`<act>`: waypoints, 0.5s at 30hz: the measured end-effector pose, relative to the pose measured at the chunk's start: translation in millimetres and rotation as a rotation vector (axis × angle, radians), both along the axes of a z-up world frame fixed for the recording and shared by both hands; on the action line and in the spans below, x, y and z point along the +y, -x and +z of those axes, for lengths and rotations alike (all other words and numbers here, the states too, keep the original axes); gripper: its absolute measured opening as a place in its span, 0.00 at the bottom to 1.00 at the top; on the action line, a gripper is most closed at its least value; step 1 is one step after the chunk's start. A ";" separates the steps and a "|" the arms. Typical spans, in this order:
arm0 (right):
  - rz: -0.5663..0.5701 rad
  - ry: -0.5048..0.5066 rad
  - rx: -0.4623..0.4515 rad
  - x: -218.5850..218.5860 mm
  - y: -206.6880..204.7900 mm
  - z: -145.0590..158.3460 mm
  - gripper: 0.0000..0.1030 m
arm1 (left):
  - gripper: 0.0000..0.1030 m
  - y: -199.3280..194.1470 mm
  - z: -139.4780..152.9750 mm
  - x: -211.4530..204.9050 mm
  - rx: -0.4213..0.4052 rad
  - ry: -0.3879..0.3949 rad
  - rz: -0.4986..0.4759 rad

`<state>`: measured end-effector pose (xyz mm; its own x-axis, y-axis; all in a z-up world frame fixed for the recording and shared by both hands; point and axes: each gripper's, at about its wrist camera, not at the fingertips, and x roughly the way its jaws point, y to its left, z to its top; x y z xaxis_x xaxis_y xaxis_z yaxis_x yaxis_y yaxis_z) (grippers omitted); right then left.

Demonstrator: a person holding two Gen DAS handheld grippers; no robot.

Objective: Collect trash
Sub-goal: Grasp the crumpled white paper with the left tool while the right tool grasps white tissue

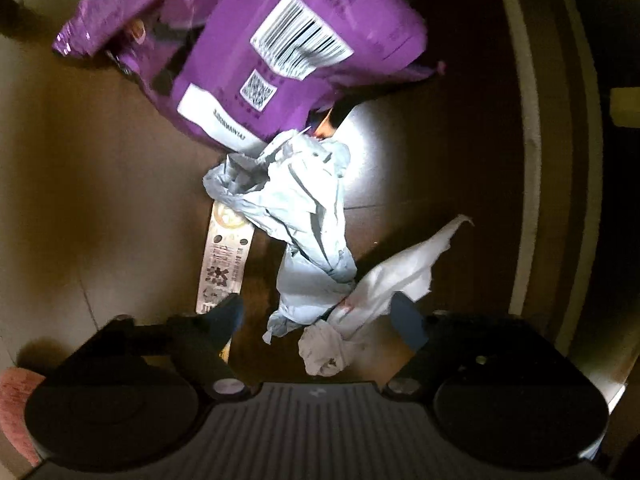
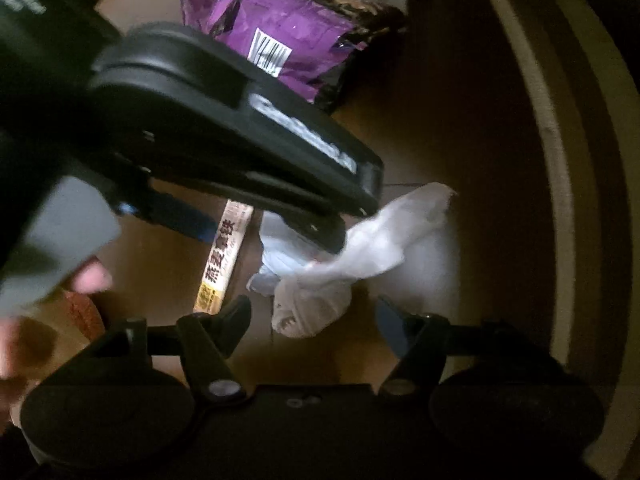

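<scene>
Trash is seen lying loose inside a brown bin (image 1: 460, 128) with a pale curved rim. One purple bag (image 1: 280, 60) with a barcode label is seen at the far side. One crumpled grey mailer (image 1: 296, 208) lies in the middle, and one flat printed wrapper (image 1: 224, 256) lies just beside it. One white tissue (image 1: 400, 276) is spread next to the mailer, and one small wadded paper (image 1: 324, 348) rests at its near end. Left tongs (image 1: 320, 320) are pointed down over the pile with the jaws apart; the mailer's lower end and the tissue are seen between the blue tips, but no pad is pressed on them. Right tongs (image 2: 314, 320) are likewise released, with the wadded paper (image 2: 308, 308) lying between the tips and untouched. From the right wrist the body of the left tongs is seen crossing above the wrapper (image 2: 226, 256), and a blurred fingertip (image 2: 94, 276) is seen at the left edge.
</scene>
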<state>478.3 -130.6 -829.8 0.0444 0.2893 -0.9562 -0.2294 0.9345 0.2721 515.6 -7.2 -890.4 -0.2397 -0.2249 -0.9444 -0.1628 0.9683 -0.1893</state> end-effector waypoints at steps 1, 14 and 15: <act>-0.006 0.001 0.000 1.0 -0.8 -3.1 0.67 | 0.67 -0.1 -3.1 0.7 0.007 0.003 0.009; -0.051 0.043 0.040 7.3 1.5 -31.6 0.28 | 0.40 4.2 -23.7 -1.7 0.040 0.024 0.064; -0.053 0.038 0.041 6.9 3.5 -31.9 0.25 | 0.40 4.8 -23.2 -2.6 0.037 0.019 0.062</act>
